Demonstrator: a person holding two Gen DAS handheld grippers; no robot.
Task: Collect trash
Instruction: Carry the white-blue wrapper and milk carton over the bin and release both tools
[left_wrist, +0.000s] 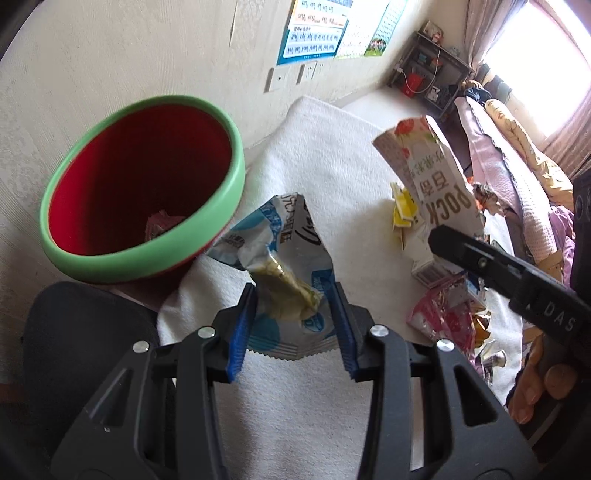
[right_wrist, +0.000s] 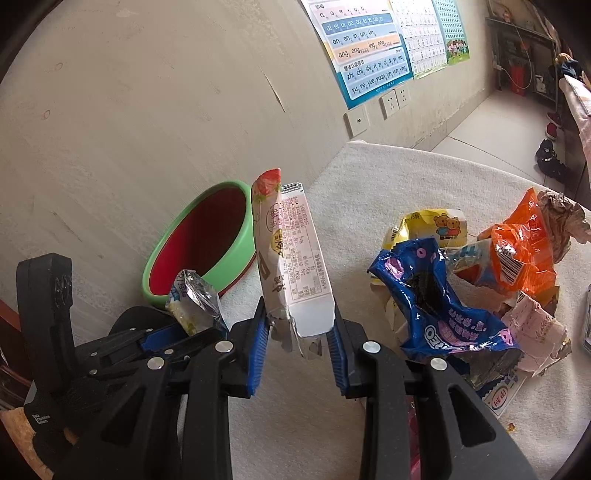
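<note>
The left hand-held gripper (left_wrist: 293, 325) is clamped on a crumpled blue-and-white foil snack wrapper (left_wrist: 275, 254), its blue ribbed pads pressing the wrapper's lower half so the rest stands up ahead of the fingers. The right hand-held gripper (right_wrist: 297, 339) is clamped on the torn bottom end of a flattened white-and-pink paper carton with a strawberry print (right_wrist: 291, 258), which likewise points up and away from it. Each piece seems pinched low so that it can be lifted clear of the white-towel-covered surface (left_wrist: 332, 155) and tipped out end first.

The round bin with a green rim and red inside (left_wrist: 144, 184) stands ahead and to the left of both hand-held grippers, against the pale wall, judged the destination for both pieces.

From the left wrist view you can look down into the bin, where a pink scrap already lies at the bottom; the right hand-held gripper crosses its right side with the carton above it. The right wrist view hides the bin's floor but shows what remains: to the right of the right hand-held gripper lies a heap with a blue foil cookie wrapper (right_wrist: 439, 299), an orange plastic bag (right_wrist: 517, 251) and a yellow bear-print packet (right_wrist: 432, 223), all still on the surface.
</note>
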